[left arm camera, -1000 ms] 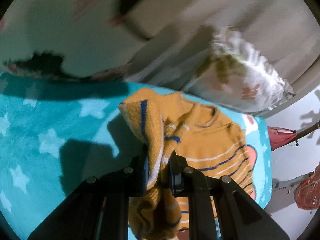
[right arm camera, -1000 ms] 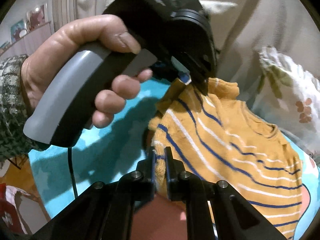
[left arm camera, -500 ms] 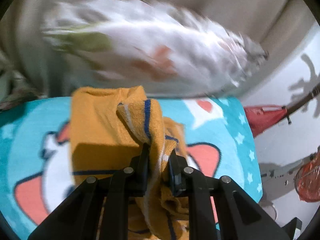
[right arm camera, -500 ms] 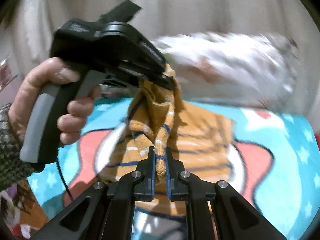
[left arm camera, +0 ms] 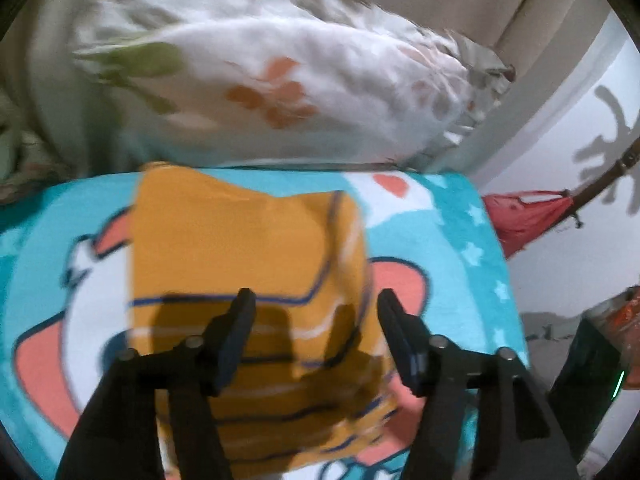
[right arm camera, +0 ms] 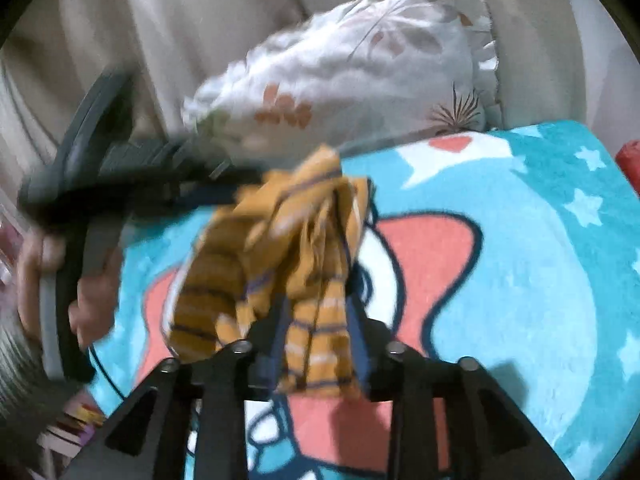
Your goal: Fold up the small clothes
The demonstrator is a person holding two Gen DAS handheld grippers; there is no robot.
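My left gripper (left arm camera: 314, 332) is hovering wide open over the orange sweater (left arm camera: 240, 264) on the blanket (left arm camera: 452, 248); my right gripper (right arm camera: 316, 340), parted, is loosely straddling its hem.

Matte black left gripper (left arm camera: 314, 320) with blunt angular fingers, silver round-head screws on the linkage, right gripper (right arm camera: 316, 332) black with blue-edged pads, bare-skinned left hand (right arm camera: 60, 280) at frame left, grey knit cuff, thin black cable below.

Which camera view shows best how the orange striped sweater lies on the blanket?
The left wrist view: the orange striped sweater lies spread as a folded block. In the right wrist view it is a blurred bunch between the right gripper fingers.
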